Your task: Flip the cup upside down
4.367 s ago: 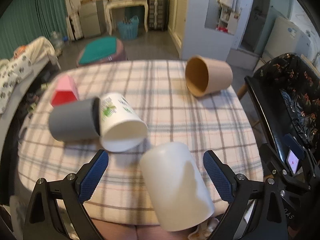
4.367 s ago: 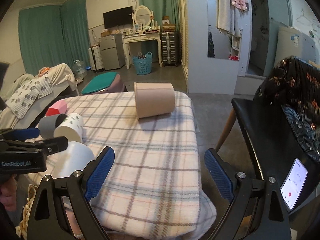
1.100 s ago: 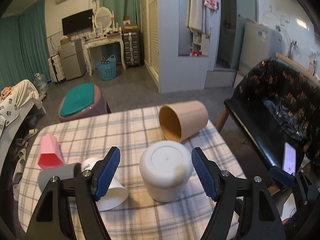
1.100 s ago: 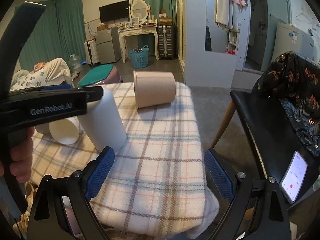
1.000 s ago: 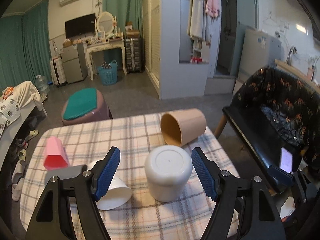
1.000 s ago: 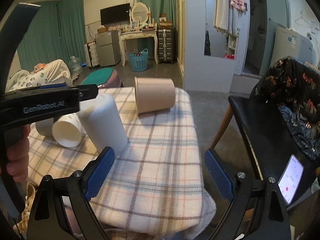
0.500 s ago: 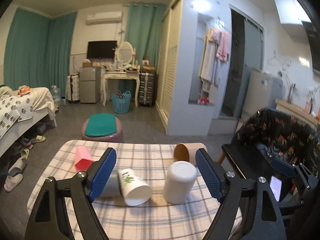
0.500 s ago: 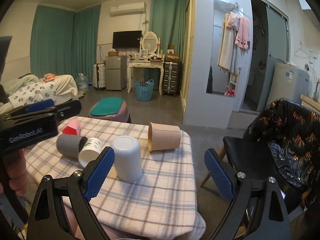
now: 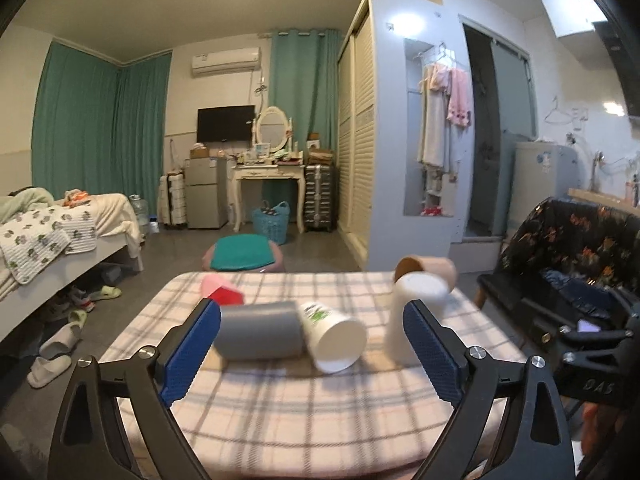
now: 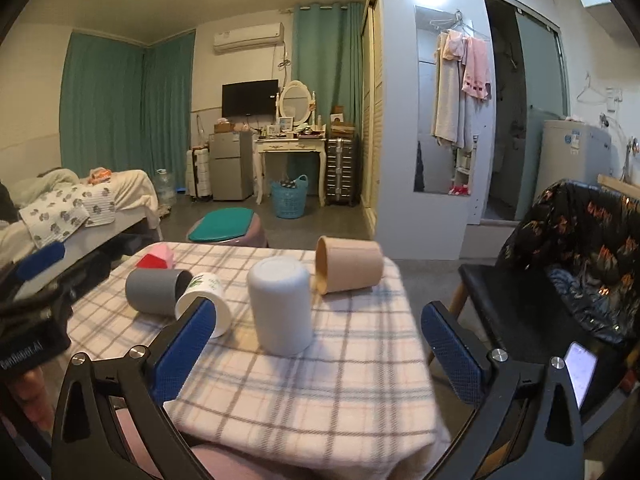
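A plain white cup [image 10: 280,306] stands upside down on the plaid tablecloth [image 10: 340,380]; it also shows in the left wrist view [image 9: 412,312], partly behind my right finger. My left gripper [image 9: 312,354] is open and empty, held back near the table's front edge. My right gripper [image 10: 318,350] is open and empty, also back from the cups. A grey cup [image 9: 260,334], a white cup with a green print [image 9: 334,334] and a tan cup [image 10: 348,264] lie on their sides.
A pink and red box [image 10: 156,258] sits at the table's far left. A black chair [image 10: 560,272] with a patterned cloth stands right of the table, a phone [image 10: 580,372] near it. A bed [image 9: 52,240] is at the left, a stool [image 9: 244,256] behind the table.
The white cup went from lying on its side to standing upside down. My left gripper let it go, and both grippers drew back and lower.
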Available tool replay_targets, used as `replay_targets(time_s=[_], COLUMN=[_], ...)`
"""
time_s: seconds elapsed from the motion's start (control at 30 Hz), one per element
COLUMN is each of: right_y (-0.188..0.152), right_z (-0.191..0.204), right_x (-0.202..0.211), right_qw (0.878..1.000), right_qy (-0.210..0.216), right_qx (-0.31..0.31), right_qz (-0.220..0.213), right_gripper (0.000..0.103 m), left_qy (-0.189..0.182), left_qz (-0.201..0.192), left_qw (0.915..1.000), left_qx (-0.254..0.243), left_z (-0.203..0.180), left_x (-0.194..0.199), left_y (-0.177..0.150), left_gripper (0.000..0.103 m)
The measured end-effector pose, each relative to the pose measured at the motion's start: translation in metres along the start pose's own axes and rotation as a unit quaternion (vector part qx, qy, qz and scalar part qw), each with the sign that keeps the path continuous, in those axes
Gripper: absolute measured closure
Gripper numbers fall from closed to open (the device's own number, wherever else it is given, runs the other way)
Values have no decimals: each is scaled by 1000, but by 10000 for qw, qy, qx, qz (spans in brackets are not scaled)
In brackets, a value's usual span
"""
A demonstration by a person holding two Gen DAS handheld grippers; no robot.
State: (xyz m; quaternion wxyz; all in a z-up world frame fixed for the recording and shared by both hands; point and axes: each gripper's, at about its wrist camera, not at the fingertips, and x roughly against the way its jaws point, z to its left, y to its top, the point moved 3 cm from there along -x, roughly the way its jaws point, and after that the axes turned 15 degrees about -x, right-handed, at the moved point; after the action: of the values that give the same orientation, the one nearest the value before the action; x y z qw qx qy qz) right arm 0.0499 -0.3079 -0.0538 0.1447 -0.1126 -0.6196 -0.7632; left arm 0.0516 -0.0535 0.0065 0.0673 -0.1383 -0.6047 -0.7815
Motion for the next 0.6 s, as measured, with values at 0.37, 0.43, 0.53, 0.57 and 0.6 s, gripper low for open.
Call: replay_targets(time_s=[0.37, 0.43, 0.53, 0.57, 0.6], right_y=[-12, -12, -12, -12, -12], right_z=[6, 6, 8, 9, 9], right_x=[-13, -14, -14, -13, -13], right_qw=[9999, 9999, 9999, 9999, 9999], right_qy=[25, 34, 49, 55, 66], right_qx=[66, 57, 90, 105, 109], right_qz=[111, 131, 134, 118, 107], right_gripper=[0, 0, 0, 0, 0], left_qy=[99, 69, 5, 0, -2], left_qz=[99, 113, 144, 142, 148], left_qw=[9997, 9997, 9996, 9997, 9996], left_qx=[213, 220, 225, 221, 219], left_z=[13, 12, 12, 12, 12], left_x=[-1, -1, -2, -1, -2], left_y=[-11, -13, -14, -15, -14], left_gripper=[5, 5, 5, 5, 5])
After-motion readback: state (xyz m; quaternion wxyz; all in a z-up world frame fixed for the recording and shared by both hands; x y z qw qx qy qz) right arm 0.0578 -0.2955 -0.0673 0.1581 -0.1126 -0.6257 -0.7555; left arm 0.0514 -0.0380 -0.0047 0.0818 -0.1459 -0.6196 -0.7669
